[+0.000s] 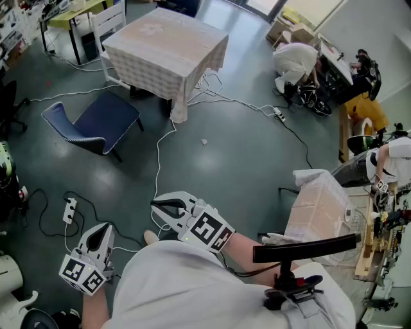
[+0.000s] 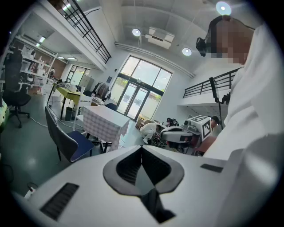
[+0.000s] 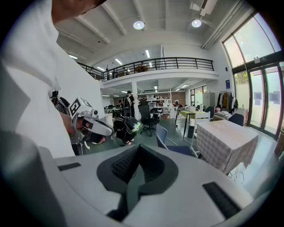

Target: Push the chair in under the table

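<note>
The blue chair (image 1: 96, 122) stands on the floor, pulled well away from the left side of the table (image 1: 167, 51), which wears a checked cloth. Both grippers are held close to my body, far from the chair. My left gripper (image 1: 103, 230) is shut and holds nothing. My right gripper (image 1: 155, 206) is also shut and holds nothing. In the left gripper view the shut jaws (image 2: 142, 148) point towards the chair (image 2: 71, 142) and table (image 2: 104, 122). In the right gripper view the chair (image 3: 171, 144) and table (image 3: 226, 139) lie beyond the closed jaws (image 3: 138, 148).
White cables run over the floor between me and the table, with a power strip (image 1: 69, 209) at the left. A white chair (image 1: 109, 19) stands behind the table. A crouching person (image 1: 295, 61) is at the back right. A cloth-covered box (image 1: 318, 205) sits at my right.
</note>
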Tool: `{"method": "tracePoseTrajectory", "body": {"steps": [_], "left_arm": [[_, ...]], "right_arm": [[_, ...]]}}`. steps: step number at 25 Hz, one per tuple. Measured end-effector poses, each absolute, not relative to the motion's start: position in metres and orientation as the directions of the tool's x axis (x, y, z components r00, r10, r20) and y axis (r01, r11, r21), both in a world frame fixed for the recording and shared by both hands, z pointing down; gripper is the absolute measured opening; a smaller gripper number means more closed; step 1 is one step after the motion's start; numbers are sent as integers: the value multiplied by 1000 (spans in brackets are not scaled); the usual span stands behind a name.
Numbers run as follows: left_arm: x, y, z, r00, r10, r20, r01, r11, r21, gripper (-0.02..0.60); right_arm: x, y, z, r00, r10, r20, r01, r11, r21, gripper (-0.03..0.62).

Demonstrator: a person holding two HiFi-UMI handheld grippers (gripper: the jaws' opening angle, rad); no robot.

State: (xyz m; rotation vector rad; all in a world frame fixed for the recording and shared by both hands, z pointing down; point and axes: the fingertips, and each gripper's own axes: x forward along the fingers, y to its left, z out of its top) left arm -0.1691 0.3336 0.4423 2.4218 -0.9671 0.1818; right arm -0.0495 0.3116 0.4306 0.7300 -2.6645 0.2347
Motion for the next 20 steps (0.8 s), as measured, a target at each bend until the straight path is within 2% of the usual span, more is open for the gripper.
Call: {"method": "tracePoseTrajectory", "body": {"steps": [9,13,14,16,20], "left_arm": [[-125,258,456,725,-614,312,-682,-580,444,15],[-116,223,449,700,-643,312,-706,-555,439,64],[-116,213,450,683,-658,317,-721,-537,438,83],[-118,194,454,642,-688,339,-756,-492,432,126],[-131,159,461,540,-751,381,-824,-378,422,170]], "right_arm": [[-3,256,443,-798,-420,432,-473,881,-17,12],[14,225,438,-813,-412,411,-455,890,-8,15],[18,215,439,-822,-408,396,-449,893,-12,28],[27,199,444,-836,-395,381,-438,898,-30,128],[52,171,453,-842,-385,378,-428,903,-33,144]]}}
